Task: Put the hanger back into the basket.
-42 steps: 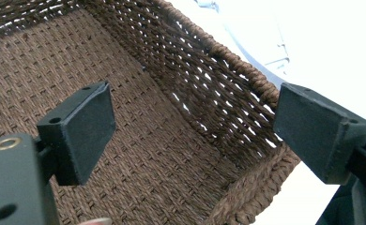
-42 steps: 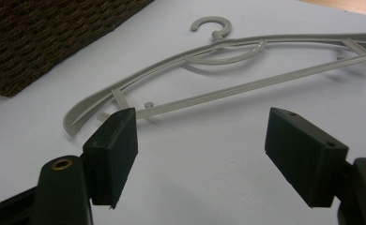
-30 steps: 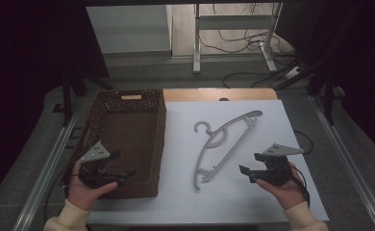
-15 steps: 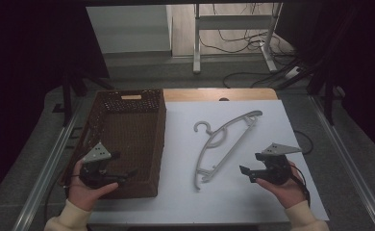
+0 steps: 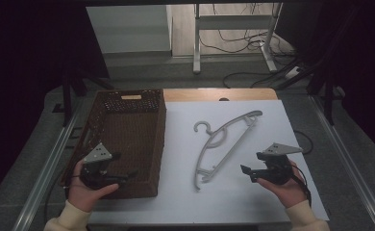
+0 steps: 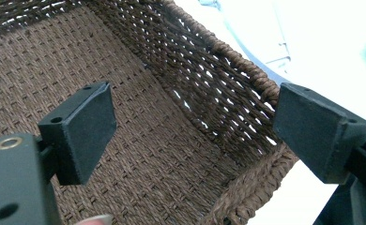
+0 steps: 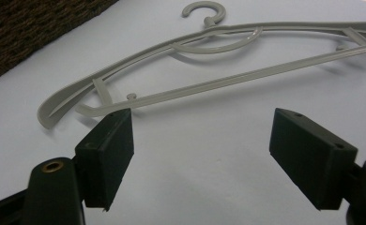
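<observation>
White tabletop [image 5: 253, 192], dark surroundings, cables on floor beyond.

Near edge: left gripper [image 5: 123, 177] in person's left hand [image 5: 82, 192], over near end of brown wicker basket [image 5: 128, 103]; jaws spread wide, nothing between, woven floor visible through gap.

Right gripper [image 5: 245, 172] in right hand [image 5: 284, 187], low over bare tabletop; jaws spread wide, holding nothing.

Mid-table: grey plastic hanger [image 5: 224, 144] flat on white surface, between basket and right gripper, just ahead of right jaws, untouched; hook toward far side.
</observation>
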The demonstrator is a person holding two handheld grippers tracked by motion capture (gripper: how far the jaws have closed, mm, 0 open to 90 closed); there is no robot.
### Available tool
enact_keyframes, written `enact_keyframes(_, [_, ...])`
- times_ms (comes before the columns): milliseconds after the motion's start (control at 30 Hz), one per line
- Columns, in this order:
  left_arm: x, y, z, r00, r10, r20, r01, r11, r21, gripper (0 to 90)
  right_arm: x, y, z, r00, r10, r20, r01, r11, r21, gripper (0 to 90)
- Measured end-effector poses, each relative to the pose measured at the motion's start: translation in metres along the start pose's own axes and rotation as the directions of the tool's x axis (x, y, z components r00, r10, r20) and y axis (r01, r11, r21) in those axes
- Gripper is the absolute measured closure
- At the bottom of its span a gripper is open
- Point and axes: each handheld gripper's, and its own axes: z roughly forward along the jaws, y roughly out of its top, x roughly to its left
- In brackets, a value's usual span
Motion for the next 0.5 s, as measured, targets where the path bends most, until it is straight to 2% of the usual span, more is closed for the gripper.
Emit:
enact_keyframes(367, [-0.0007,0.0004,-0.0012,1.0,-0.002,-0.009,0.002,1.0,0.001,14.0,-0.0018,0.0026,0.0014,1.0,0.004,-0.004,-0.004,1.0,0.012,22.2])
enact_keyframes(500, [0.0,0.0001,-0.0028,1.0,0.0,-0.004,0.0,1.0,-0.005,14.0,-0.0022,0.007,0.008,1.0,0.003,0.001,-0.003,1.0,0.025,23.0])
